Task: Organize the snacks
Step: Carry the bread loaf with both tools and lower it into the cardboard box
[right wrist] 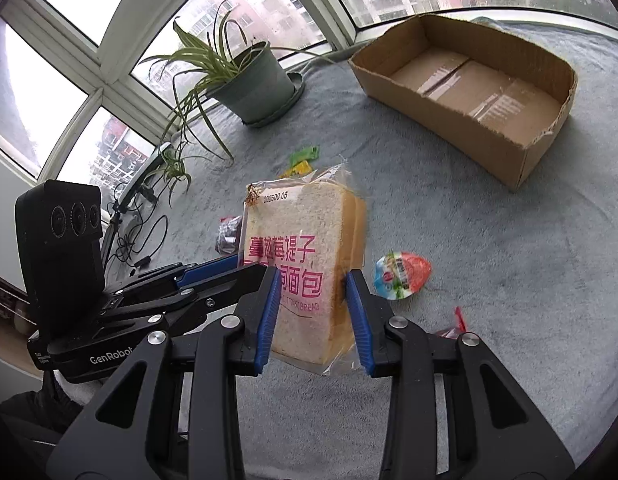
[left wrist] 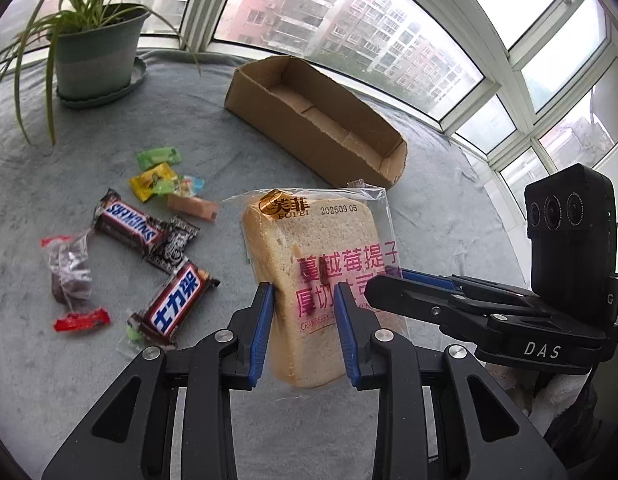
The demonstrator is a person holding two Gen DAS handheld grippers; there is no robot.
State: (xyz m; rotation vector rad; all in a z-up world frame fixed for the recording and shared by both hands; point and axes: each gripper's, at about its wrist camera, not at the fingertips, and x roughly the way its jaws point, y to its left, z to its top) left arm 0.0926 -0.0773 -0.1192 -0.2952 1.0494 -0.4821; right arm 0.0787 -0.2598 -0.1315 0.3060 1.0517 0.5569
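While both the left gripper (left wrist: 303,334) and right gripper (right wrist: 313,318) pinch the bagged toast (left wrist: 321,284) upright above the grey cloth (left wrist: 189,128), the cardboard box (left wrist: 309,120) beyond holds nothing. Candies (left wrist: 161,178) lie partly hidden behind the toast in the right wrist view.

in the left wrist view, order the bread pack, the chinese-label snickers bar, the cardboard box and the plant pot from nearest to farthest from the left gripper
1. bread pack, between the left gripper fingers.
2. Chinese-label Snickers bar, just left.
3. cardboard box, ahead, slightly right.
4. plant pot, far left by the window.
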